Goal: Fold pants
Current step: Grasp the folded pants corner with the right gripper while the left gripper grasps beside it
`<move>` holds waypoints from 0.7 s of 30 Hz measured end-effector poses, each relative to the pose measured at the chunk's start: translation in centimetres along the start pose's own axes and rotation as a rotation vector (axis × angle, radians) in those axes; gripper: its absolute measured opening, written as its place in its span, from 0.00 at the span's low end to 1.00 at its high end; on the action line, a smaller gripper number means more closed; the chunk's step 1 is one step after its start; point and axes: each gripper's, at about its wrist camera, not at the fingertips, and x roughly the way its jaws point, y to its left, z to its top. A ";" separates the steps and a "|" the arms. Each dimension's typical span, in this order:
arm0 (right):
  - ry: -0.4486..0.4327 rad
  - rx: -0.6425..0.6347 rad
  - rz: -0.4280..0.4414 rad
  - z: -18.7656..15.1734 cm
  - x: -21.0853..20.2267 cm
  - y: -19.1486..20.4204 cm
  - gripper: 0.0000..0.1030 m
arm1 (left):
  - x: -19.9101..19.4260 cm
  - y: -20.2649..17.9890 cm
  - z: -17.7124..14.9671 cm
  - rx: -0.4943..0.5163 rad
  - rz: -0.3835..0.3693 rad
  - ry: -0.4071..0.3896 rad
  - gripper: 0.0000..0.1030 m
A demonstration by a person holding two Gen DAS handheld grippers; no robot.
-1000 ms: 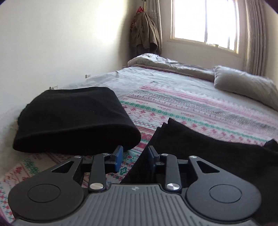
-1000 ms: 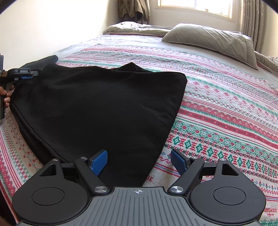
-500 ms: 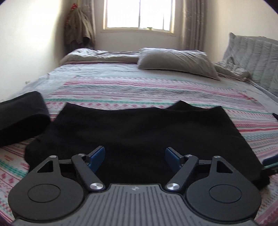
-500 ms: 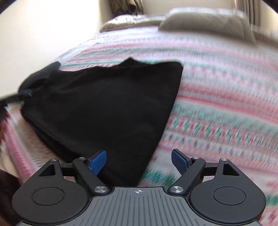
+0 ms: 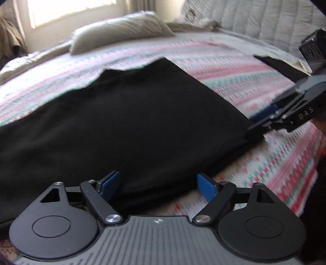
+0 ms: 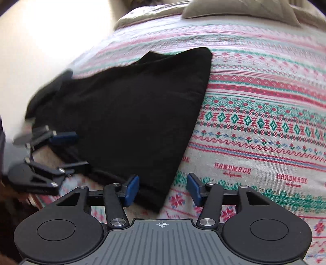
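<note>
Black pants [image 5: 130,118] lie folded flat on the patterned bedspread [image 5: 275,163]. My left gripper [image 5: 158,186] hovers over their near edge. Its jaws are opening; the fabric's edge lies between the blue pads, which do not press on it. In the right wrist view the pants [image 6: 138,114] taper to a near corner. My right gripper [image 6: 163,190] straddles that corner. Its jaws are closing, and the right pad still stands apart from the cloth. Each gripper shows in the other's view: the right gripper [image 5: 251,124] at the pants' right corner, the left gripper [image 6: 69,151] at their left edge.
A grey pillow [image 5: 118,34] and a rumpled blanket lie at the far end of the bed, below a bright window. A quilted headboard [image 5: 264,18] stands at the far right. Another dark cloth [image 6: 51,87] lies blurred beyond the pants' left end. The bedspread [image 6: 264,122] stretches bare to the right.
My left gripper let go at the pants' left corner, swung right along the near edge and opened wide. My right gripper tipped down over the near corner and its jaws narrowed.
</note>
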 end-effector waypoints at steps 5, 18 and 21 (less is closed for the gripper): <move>0.019 0.014 0.063 -0.1 -0.7 -0.4 0.47 | -0.6 -0.5 -0.5 0.064 -0.006 -0.042 0.86; 0.065 0.319 0.270 0.7 0.8 -4.8 0.21 | 0.3 -5.1 0.7 0.139 -0.121 -0.227 0.86; 0.022 0.339 0.329 1.1 -0.3 -4.9 0.19 | 0.4 -6.6 0.8 0.181 -0.113 -0.253 0.85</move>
